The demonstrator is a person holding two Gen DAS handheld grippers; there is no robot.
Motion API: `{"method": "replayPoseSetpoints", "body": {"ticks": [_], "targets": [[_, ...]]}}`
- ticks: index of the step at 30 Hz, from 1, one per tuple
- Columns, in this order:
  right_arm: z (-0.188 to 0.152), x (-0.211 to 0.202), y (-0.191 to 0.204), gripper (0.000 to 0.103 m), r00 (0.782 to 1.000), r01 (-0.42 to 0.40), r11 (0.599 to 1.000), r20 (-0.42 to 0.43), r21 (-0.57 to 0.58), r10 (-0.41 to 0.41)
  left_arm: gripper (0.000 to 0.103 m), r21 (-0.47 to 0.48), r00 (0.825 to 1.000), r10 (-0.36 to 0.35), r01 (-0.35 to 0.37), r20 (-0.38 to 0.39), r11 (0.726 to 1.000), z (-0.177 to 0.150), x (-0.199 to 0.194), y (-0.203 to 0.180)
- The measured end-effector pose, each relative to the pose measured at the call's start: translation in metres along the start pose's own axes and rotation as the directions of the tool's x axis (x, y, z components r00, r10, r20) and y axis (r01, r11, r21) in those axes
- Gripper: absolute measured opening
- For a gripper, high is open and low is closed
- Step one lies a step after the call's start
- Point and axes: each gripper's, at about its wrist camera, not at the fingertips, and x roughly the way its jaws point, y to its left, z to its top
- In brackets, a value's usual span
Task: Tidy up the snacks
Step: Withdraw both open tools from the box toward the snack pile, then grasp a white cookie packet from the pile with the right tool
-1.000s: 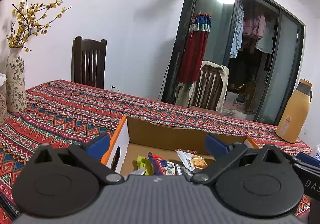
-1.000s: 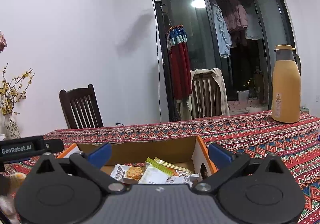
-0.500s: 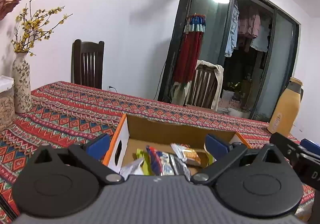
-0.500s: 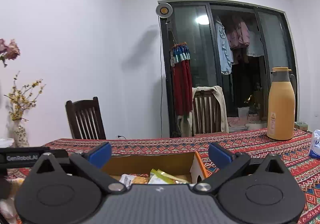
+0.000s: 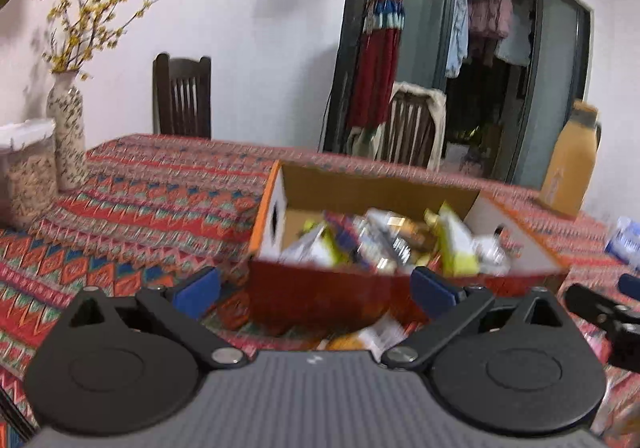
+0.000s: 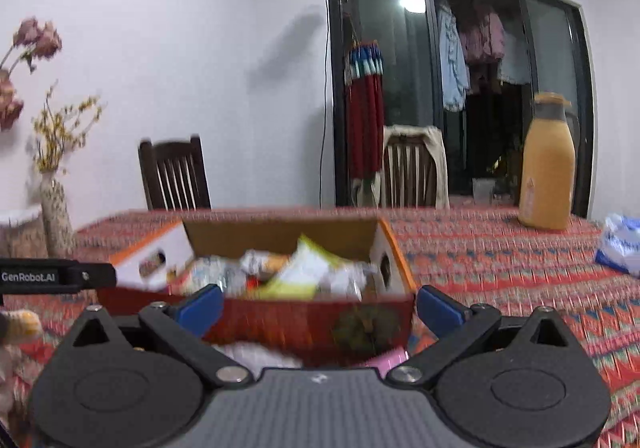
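I read "GenRobot.AI" on the black left gripper (image 6: 56, 277) at the right view's left edge; other labels were blurred. Both my left gripper (image 5: 316, 290) and black blue-padded right gripper (image 6: 320, 306) stood spread, gripping nothing. The open orange-rimmed cardboard box (image 5: 380, 184) of snack packets (image 5: 384, 244) sat mid-frame on the patterned red tablecloth (image 5: 140, 204), bare cloth at left.
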Motion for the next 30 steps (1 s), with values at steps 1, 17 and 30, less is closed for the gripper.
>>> {"method": "replayPoseSetpoints", "body": {"ticks": [1, 17, 30], "targets": [[-0.006, -0.001, -0.001, 0.103, 1.000, 0.006, 1.000, -0.019, -0.004, -0.006, 0.103, 0.002, 1.000, 0.001, -0.001, -0.011, 1.000, -0.005, 0.001, 0.003], [-0.047, -0.003, -0.009, 0.103, 0.981, 0.051, 0.998, -0.185, -0.027, -0.055, 0.103, -0.010, 0.999, -0.017, 0.017, -0.027, 1.000, -0.026, 0.008, 0.012], [-0.054, -0.001, -0.014, 0.101, 0.975, 0.057, 0.998, -0.212, -0.025, -0.061, 0.103, -0.027, 0.999, -0.033, 0.032, -0.034, 0.999, -0.025, 0.010, 0.014]]}}
